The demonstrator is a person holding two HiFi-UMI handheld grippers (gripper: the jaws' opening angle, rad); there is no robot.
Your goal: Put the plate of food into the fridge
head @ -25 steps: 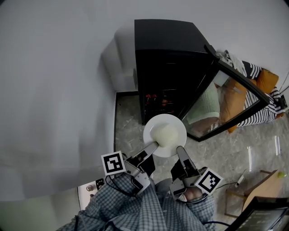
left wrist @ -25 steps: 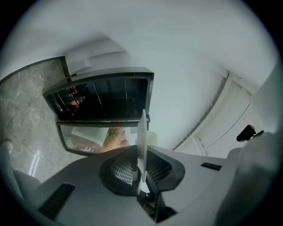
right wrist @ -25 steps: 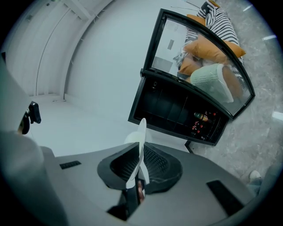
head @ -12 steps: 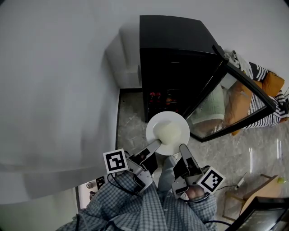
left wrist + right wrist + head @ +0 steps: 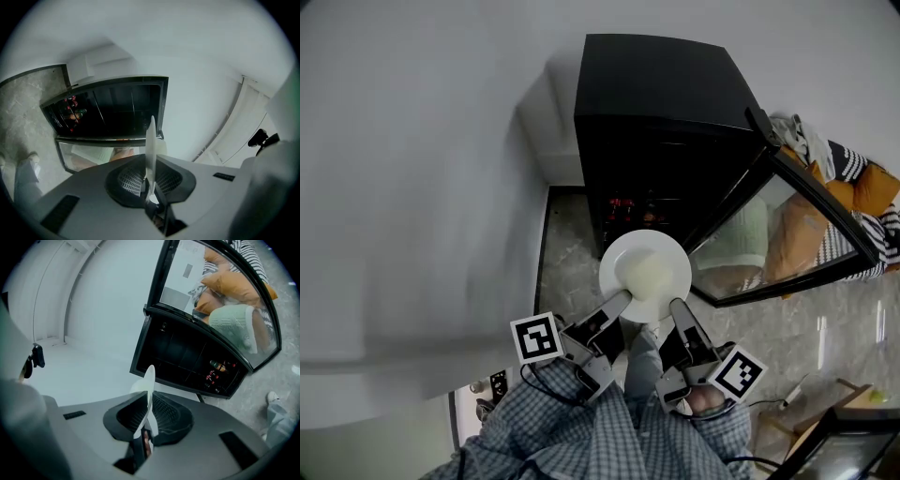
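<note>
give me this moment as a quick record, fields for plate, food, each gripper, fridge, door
plate: white plate held roughly level in front of the fridge, not yet inside
food: pale mound at the plate's centre
left: left gripper with jaws shut on the plate's near-left rim
right: right gripper with jaws shut on the plate's near-right rim
fridge: black fridge, dark inside, small red items on a low shelf
door: glass door open, swung out to the right
</note>
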